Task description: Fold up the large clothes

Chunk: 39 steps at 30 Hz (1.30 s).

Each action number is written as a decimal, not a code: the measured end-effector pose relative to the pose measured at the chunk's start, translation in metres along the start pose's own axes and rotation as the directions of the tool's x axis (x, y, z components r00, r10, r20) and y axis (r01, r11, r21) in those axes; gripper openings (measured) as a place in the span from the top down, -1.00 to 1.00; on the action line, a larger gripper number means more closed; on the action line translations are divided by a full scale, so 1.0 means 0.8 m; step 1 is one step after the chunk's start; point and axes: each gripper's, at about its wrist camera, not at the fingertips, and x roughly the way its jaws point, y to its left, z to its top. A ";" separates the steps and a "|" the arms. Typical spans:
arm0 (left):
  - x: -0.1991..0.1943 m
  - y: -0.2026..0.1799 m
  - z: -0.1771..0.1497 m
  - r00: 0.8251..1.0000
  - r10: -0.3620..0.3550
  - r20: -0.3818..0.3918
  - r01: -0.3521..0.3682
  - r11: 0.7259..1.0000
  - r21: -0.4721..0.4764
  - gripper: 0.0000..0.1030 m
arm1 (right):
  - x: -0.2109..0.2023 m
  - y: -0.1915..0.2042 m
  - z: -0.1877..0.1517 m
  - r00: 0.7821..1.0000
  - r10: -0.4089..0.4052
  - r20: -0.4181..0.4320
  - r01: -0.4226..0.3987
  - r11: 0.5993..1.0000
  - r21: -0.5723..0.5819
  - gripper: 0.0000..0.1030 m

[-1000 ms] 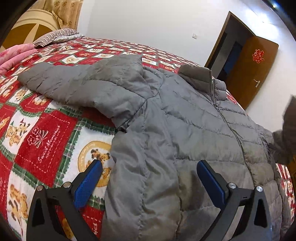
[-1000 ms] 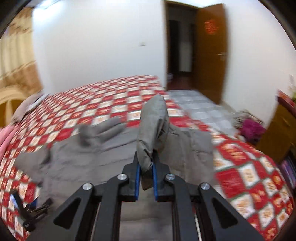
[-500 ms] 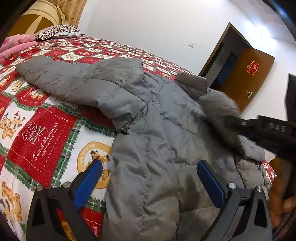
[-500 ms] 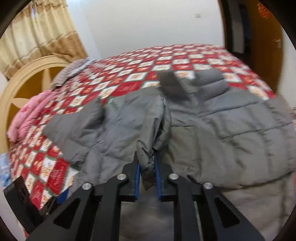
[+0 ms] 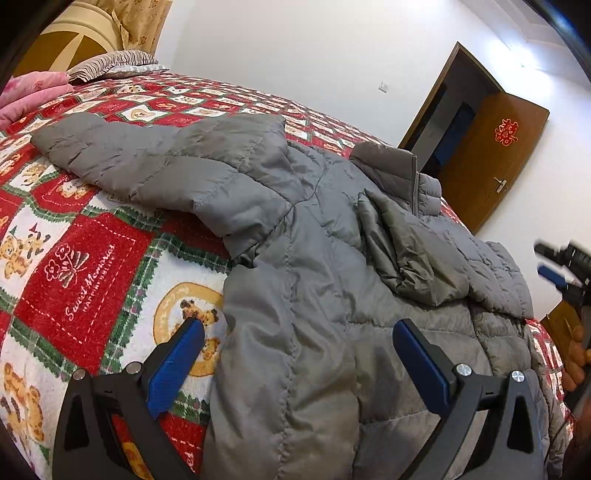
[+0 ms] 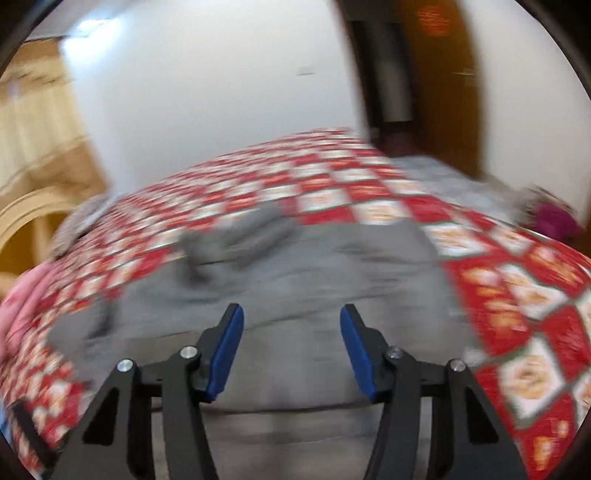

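Left wrist view: grey puffer jacket (image 5: 332,258) spread front-up across centre and lower right of frame, on red-and-white patchwork bedspread (image 5: 85,266). One sleeve (image 5: 147,162) stretched toward upper left; other sleeve (image 5: 410,254) lying folded across chest, right of centre. Collar (image 5: 388,166) standing up, upper centre-right, zip visible beside it. Left gripper (image 5: 297,354) at bottom of frame, jaws wide apart, holding nothing; left blue pad (image 5: 175,365) over bedspread just beside jacket side seam, right pad (image 5: 421,369) over jacket body (contact with fabric not discernible). Right gripper (image 5: 561,266) at right edge, blurred, clear of jacket; hand (image 5: 576,358) visible below it.

Right wrist view (heavy motion blur): jacket (image 6: 295,295) filling centre and lower frame, collar a grey smear left of centre. Right gripper (image 6: 291,343) with jaws parted, nothing between pads.

Surroundings: pink bedding (image 5: 33,92) and striped pillow (image 5: 114,62) at upper left of left view, rounded headboard (image 5: 66,40) and curtain (image 5: 140,18) above them. Brown door (image 5: 495,158) standing open at upper right, red emblem on it, white wall (image 5: 295,48) between. Magenta bundle (image 6: 557,221) at right edge of right view.
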 end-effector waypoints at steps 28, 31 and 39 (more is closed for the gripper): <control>-0.051 0.189 0.174 0.860 0.508 0.056 -0.446 0.800 -0.403 -0.98 | 0.066 -0.056 -0.070 0.975 -0.185 -0.124 0.191 0.981 0.045 -0.87; -0.011 0.233 0.180 0.848 0.528 -0.051 -0.485 0.734 -0.475 -0.98 | 0.066 -0.055 -0.071 0.976 -0.184 -0.120 0.191 0.981 0.046 -0.87; 0.032 0.246 0.156 0.850 0.528 -0.001 -0.446 0.717 -0.535 -0.95 | 0.067 -0.055 -0.071 0.975 -0.186 -0.120 0.192 0.981 0.039 -0.90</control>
